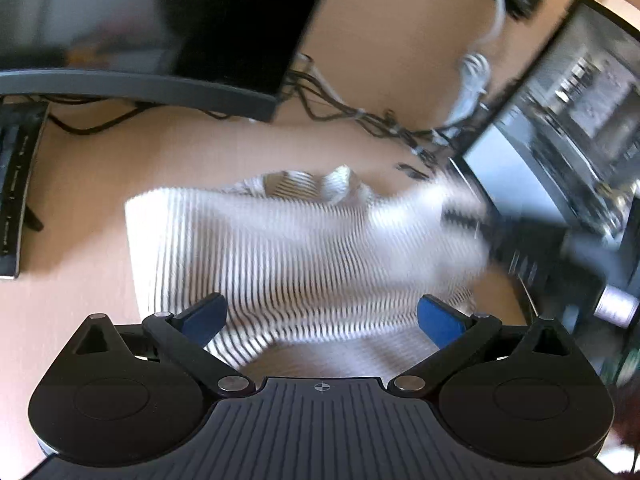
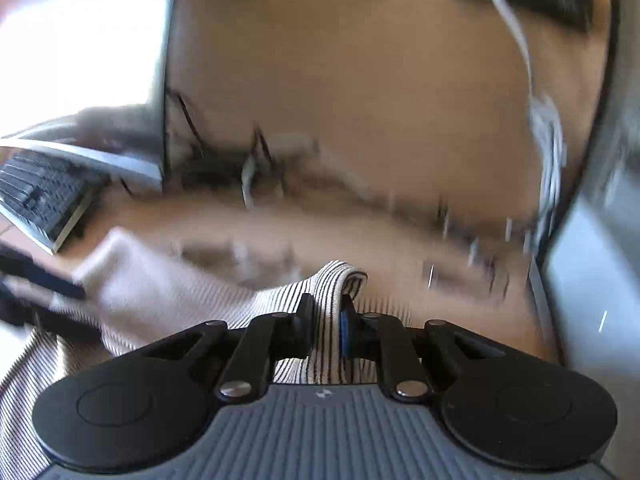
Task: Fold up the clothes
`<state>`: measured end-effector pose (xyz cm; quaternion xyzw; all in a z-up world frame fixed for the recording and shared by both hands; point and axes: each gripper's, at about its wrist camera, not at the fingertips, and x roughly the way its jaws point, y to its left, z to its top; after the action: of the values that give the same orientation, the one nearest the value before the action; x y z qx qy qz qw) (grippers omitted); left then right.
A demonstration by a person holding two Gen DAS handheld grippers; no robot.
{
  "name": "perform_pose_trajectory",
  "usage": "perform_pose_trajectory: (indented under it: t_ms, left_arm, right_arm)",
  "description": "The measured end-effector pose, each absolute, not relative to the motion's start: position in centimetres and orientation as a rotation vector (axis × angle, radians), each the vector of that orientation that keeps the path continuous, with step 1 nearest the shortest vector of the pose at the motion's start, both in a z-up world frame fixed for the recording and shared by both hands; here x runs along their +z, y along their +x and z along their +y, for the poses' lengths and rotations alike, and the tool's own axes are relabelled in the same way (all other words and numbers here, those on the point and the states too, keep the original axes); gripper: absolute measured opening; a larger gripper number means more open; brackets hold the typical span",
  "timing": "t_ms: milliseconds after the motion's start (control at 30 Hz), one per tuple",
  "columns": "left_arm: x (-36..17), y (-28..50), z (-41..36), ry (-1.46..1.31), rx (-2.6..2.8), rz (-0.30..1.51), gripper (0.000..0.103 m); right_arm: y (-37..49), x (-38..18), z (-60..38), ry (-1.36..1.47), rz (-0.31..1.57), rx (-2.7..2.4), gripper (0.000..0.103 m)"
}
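Left wrist view: blurred by motion, looked down on a tan table (image 1: 80, 184).
Left claw (image 1: 322, 314): spread wide, blue pads well apart, nothing between them, hung just above the near edge of the shirt.
Shirt (image 1: 288, 248): white with thin dark stripes, lay mostly flat on the table, collar opening at the far side, one end drawn up toward the right.
Right claw, seen from the left (image 1: 532, 248): dark blurred shape at the shirt's right end, touching the cloth.
Monitor (image 1: 160, 40): stood behind the shirt, screen dark.
Cables (image 1: 352, 116): ran along the back of the table, between the monitor and a second screen (image 1: 560, 120) at the right.
Right wrist view: also blurred.
Right claw (image 2: 326, 326): pressed together on a bunched fold of the shirt (image 2: 332, 300), cloth sticking up past the tips.
Rest of shirt: trailed down and left from the grip, over the table.
Keyboard (image 2: 36, 196): at the left, beside the shirt's far corner, not clearly touching.
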<state>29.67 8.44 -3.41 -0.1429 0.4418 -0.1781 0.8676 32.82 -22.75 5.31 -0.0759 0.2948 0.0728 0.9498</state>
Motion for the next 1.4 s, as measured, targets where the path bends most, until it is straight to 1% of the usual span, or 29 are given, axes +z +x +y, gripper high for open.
perform_pose_trajectory:
  t_ms: [100, 233, 267, 367, 400, 500, 600, 700, 733, 800, 967, 1033, 1067, 1167, 1200, 1233, 1267, 1300, 1333, 1367, 1400]
  left_arm:
    - [-3.7, 29.2, 8.1, -0.278, -0.377, 0.933, 0.103]
    - [-3.7, 29.2, 8.1, -0.283, -0.363, 0.949, 0.103]
    - [-3.4, 29.2, 8.2, -0.29, -0.36, 0.943, 0.103]
    - [-2.5, 29.3, 8.7, -0.304, -0.351, 0.915, 0.103]
    - [-2.3, 29.5, 8.9, -0.308, -0.349, 0.909, 0.103]
    - [-2.0, 30.7, 9.4, -0.311, -0.32, 0.883, 0.103]
    - [-1.7, 32.3, 10.4, -0.327, -0.249, 0.86, 0.103]
    - [-2.5, 34.1, 12.0, -0.374, -0.153, 0.913, 0.103]
    - [-3.0, 34.6, 12.5, -0.389, -0.14, 0.935, 0.103]
    - [-4.0, 35.2, 13.2, -0.417, -0.128, 0.981, 0.103]
    - [-5.5, 36.2, 13.6, -0.478, -0.159, 1.017, 0.103]
    - [-5.6, 36.7, 13.4, -0.463, -0.176, 1.002, 0.103]
    - [-5.6, 37.0, 13.2, -0.451, -0.187, 0.997, 0.103]
    - [-5.7, 37.6, 12.8, -0.416, -0.222, 0.987, 0.103]
    - [-5.7, 37.6, 12.6, -0.403, -0.235, 0.984, 0.103]
    - [-5.7, 37.6, 12.5, -0.39, -0.249, 0.981, 0.102]
    - [-5.7, 37.5, 12.3, -0.37, -0.259, 0.977, 0.101]
    - [-5.6, 37.4, 12.0, -0.35, -0.264, 0.972, 0.1]
    - [-5.6, 37.3, 11.8, -0.33, -0.266, 0.967, 0.094]
    - [-5.6, 37.3, 11.5, -0.311, -0.267, 0.961, 0.087]
    - [-5.5, 37.4, 11.4, -0.3, -0.266, 0.964, 0.065]
  right_arm:
    - [33.8, 5.8, -23.4, -0.157, 0.614, 0.146, 0.012]
    - [34.8, 0.8, -24.3, -0.139, 0.805, 0.108, 0.015]
    - [34.5, -0.3, -24.6, -0.12, 0.819, 0.095, 0.015]
    - [33.7, 0.1, -24.9, -0.087, 0.795, 0.088, 0.018]
    - [33.8, 0.6, -25.1, -0.079, 0.79, 0.091, 0.022]
    - [34.2, 2.7, -25.7, -0.07, 0.747, 0.1, 0.025]
    - [35.1, 4.3, -26.7, -0.024, 0.714, 0.094, 0.042]
    - [36.3, 4.2, -28.3, 0.066, 0.741, 0.066, 0.048]
    - [36.7, 3.7, -28.8, 0.101, 0.765, 0.059, 0.054]
    - [37.3, 2.5, -29.7, 0.172, 0.82, 0.059, 0.06]
    - [38.5, -0.5, -30.6, 0.282, 0.908, 0.092, 0.061]
    - [39.2, -1.3, -30.9, 0.329, 0.91, 0.099, 0.068]
    - [39.4, -1.5, -30.9, 0.34, 0.903, 0.109, 0.069]
    - [40.6, -1.6, -30.0, 0.335, 0.913, 0.17, 0.069]
    - [40.8, -1.6, -29.4, 0.317, 0.916, 0.188, 0.062]
    - [40.8, -1.6, -28.8, 0.296, 0.919, 0.203, 0.053]
    - [40.9, -1.7, -28.4, 0.278, 0.919, 0.213, 0.049]
    - [40.8, -1.7, -28.2, 0.271, 0.918, 0.217, 0.043]
    - [40.8, -1.7, -28.0, 0.267, 0.917, 0.219, 0.036]
    - [40.8, -1.7, -28.0, 0.267, 0.916, 0.222, 0.033]
    - [40.7, -1.5, -27.9, 0.254, 0.91, 0.223, 0.028]
